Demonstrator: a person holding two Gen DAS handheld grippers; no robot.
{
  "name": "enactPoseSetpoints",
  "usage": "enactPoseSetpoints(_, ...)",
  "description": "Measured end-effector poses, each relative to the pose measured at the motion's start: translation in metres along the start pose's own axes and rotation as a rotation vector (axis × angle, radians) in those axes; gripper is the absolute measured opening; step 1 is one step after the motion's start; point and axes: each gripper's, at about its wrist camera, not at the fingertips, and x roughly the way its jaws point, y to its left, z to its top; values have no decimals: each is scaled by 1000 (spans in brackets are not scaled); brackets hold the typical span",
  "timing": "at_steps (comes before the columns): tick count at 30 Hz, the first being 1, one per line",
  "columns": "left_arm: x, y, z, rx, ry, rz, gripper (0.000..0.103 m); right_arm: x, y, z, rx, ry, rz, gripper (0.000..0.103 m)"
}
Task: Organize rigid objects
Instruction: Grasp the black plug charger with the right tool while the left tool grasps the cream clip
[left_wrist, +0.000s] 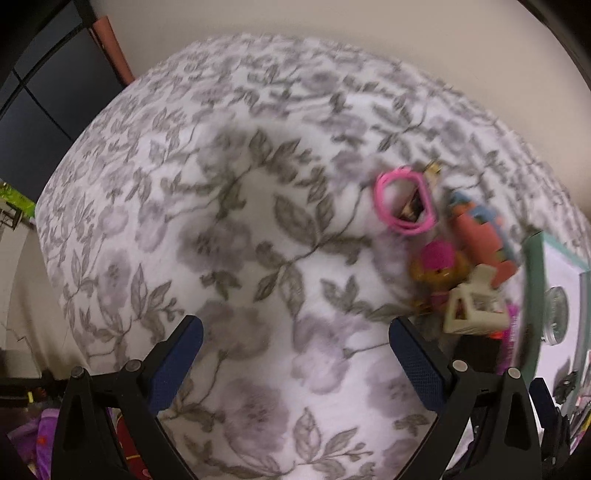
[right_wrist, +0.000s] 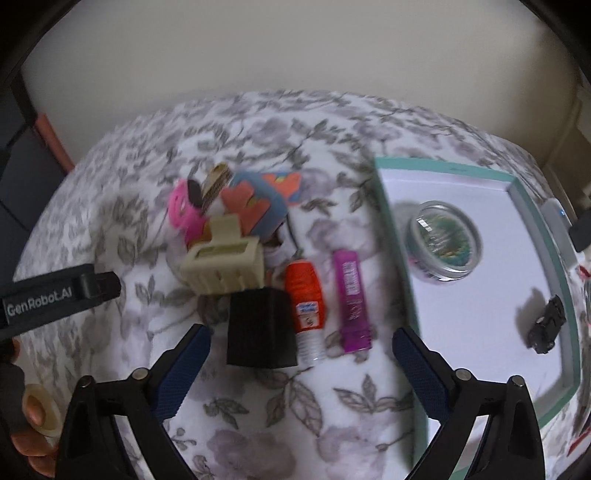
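Behind everything we see a plain cream wall, and below it a bed cover (right_wrist: 280, 402) printed with grey flowers and leaves, which fills most of both views.

In the left wrist view, the left gripper (left_wrist: 295, 354) stands at the bottom of the frame with its fingers wide apart, and only the cover lies between them. At the right of this frame we see a pink ring (left_wrist: 404, 203), an orange and blue toy (left_wrist: 484, 236) and a cream hair claw (left_wrist: 472, 306) close together in one heap; the picture is blurred here.

In the right wrist view, we go from the left. At the lower left edge a hand (right_wrist: 31, 424) is seen, with a strap above it. The right gripper (right_wrist: 299, 354) is at the bottom centre, its fingers apart and clamped on nothing. Just above the gap lie a black block (right_wrist: 262, 328), an orange bottle (right_wrist: 306, 310) with a clear cap, and a purple tube (right_wrist: 352, 299), side by side. The hair claw touches the top of the black block.

At the right lies a shallow box (right_wrist: 391, 236) with a teal rim and white floor. In it we see a round clear tin (right_wrist: 445, 240) in the upper part and a small black clip (right_wrist: 546, 325) lower right, well apart.
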Motion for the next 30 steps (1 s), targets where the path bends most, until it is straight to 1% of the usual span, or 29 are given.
enactPoseSetpoints(3,2,3,1,-18,14,-9,101,10,6,-2,-29,29,-19,88)
enactPoseSetpoints(6,-1,2,5,-20,3,-18,101,15,11,-4,-47,46,-24,86)
enactPoseSetpoints(9,-4,-4,9,-14,-8,-64,101,19,17,-6,-84,57,-36,82)
enactPoseSetpoints(11,-8,-10,11,-2,-14,-115,101,20,17,-5,-88,59,-35,80)
enactPoseSetpoints(12,-9,-14,11,7,-16,-140,101,20,15,-4,-83,60,-33,76)
enactPoseSetpoints(13,-10,-18,12,17,-20,-160,101,21,15,-4,-79,61,-27,76)
enactPoseSetpoints(16,-13,-31,14,53,-39,-192,101,21,11,-2,-57,66,-10,71)
enactPoseSetpoints(18,-13,-39,15,67,-45,-212,101,20,4,0,-31,69,8,64)
enactPoseSetpoints(20,-11,-46,16,79,-37,-249,101,19,-1,2,-10,66,21,63)
enactPoseSetpoints(22,-10,-51,16,86,-34,-268,101,18,-4,3,5,65,33,60)
enactPoseSetpoints(24,-10,-57,16,101,-41,-277,101,18,-8,5,21,65,46,53)
enactPoseSetpoints(28,-11,-71,15,142,-58,-294,100,17,-15,6,46,61,62,52)
enactPoseSetpoints(30,-10,-76,14,157,-61,-291,100,17,-19,6,59,63,64,52)
